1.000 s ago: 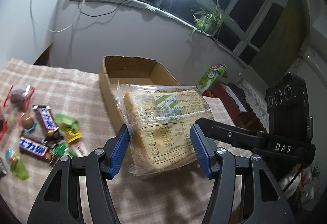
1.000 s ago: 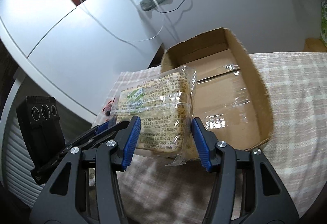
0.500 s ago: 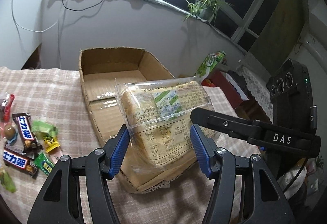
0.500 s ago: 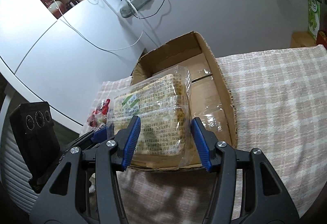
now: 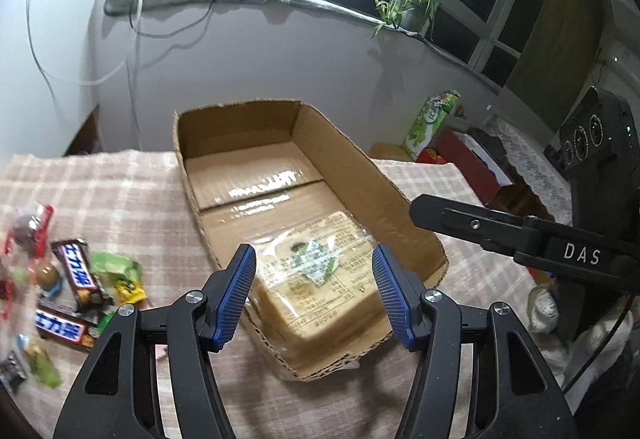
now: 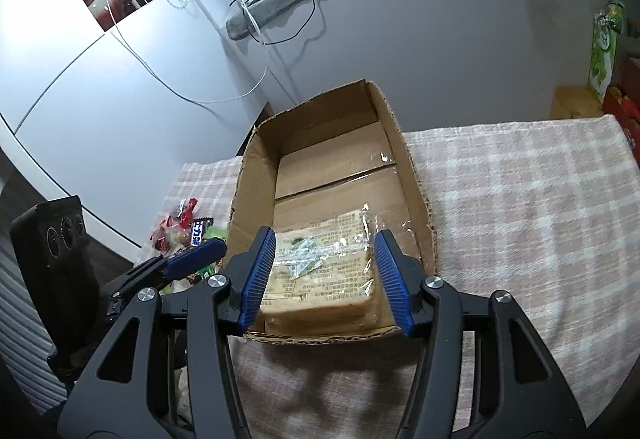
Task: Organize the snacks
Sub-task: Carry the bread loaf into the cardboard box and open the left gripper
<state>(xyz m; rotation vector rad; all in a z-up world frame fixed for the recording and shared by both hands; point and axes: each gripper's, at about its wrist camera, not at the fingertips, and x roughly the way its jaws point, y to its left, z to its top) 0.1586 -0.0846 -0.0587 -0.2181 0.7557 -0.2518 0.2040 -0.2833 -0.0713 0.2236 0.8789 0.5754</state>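
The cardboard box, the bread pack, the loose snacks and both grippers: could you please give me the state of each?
cardboard box: open-topped, on the checked cloth.
bread pack: sealed, lying flat in the box's near end.
chocolate bars and candies: wrapped, loose on the cloth outside the box.
left gripper: open, empty.
right gripper: open, empty.

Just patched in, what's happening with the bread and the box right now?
The bagged bread lies flat in the near end of the cardboard box on the checked tablecloth. The left gripper and right gripper both hover over it with jaws spread wider than the pack, so neither appears to be holding it. The candy pile, chocolate bars and small wrapped sweets, sits on the cloth left of the box, not yet packed.
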